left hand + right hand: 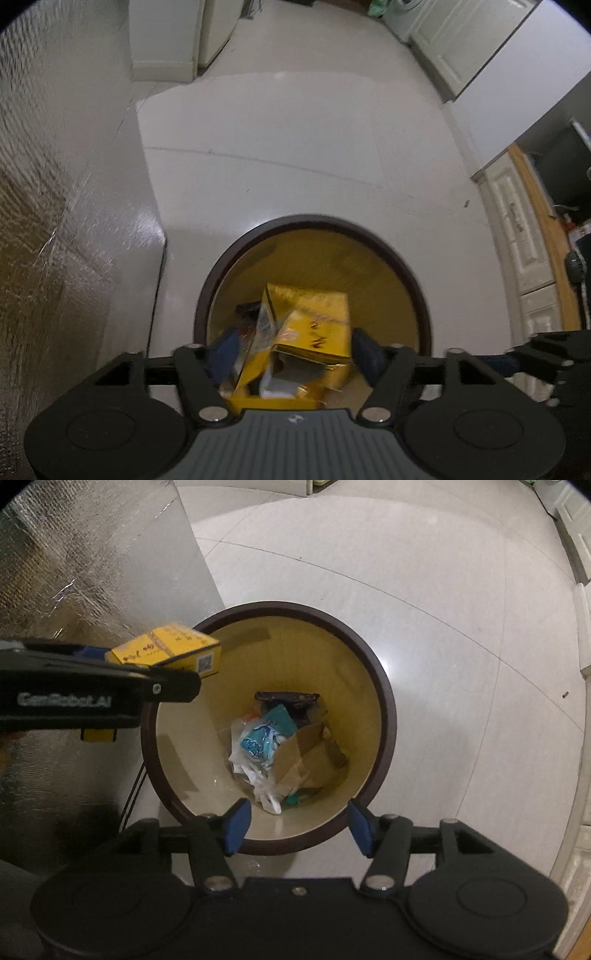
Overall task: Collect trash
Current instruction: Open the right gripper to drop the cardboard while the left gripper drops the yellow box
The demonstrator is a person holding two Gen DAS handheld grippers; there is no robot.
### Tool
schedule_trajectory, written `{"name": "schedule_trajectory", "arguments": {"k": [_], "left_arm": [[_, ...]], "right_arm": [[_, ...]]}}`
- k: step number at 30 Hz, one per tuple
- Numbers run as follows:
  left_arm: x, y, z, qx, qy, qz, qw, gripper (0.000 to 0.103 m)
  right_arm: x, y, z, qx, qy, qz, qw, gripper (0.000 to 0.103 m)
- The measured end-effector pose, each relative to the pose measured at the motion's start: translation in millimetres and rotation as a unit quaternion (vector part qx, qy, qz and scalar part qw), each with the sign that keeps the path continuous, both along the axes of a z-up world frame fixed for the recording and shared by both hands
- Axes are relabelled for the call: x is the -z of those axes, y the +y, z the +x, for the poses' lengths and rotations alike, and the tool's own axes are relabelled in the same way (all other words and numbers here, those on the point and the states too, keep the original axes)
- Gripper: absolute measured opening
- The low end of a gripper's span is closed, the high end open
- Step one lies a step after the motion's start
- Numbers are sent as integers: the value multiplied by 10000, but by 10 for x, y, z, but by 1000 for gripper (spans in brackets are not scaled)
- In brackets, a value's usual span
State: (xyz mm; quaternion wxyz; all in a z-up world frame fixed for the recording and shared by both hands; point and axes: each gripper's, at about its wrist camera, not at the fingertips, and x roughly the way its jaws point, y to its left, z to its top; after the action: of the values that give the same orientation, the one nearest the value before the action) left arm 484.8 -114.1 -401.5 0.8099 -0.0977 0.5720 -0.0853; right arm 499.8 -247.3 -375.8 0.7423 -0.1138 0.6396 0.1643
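yellow box hanging over the bin

the yellow box (170, 648) is a battered carton with a qr code on one end and flaps torn open, tilted above the rim of the round bin (384, 686). bin's dark brown outside, yellow inside, on pale floor. at its bottom: torn cardboard (306, 753), a blue-white wrapper (262, 742), white plastic.

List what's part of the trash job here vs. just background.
Job: yellow box between the left gripper fingers; bin; cardboard and wrappers inside it; right gripper, open and empty.
Background: foil-covered panel; white cabinet doors; tiled floor.
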Motion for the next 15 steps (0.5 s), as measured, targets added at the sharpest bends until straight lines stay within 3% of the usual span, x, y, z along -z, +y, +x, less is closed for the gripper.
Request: {"name": "schedule_trajectory", "arguments": {"k": [7, 15], "left_arm": [[63, 13, -3, 45, 184, 374, 9991, 87], [4, 128, -100, 82, 301, 490, 9983, 100]], "right_arm": [[26, -66, -34, 104, 27, 48, 9999, 72], [-53, -180, -103, 272, -61, 187, 9994, 89]]}}
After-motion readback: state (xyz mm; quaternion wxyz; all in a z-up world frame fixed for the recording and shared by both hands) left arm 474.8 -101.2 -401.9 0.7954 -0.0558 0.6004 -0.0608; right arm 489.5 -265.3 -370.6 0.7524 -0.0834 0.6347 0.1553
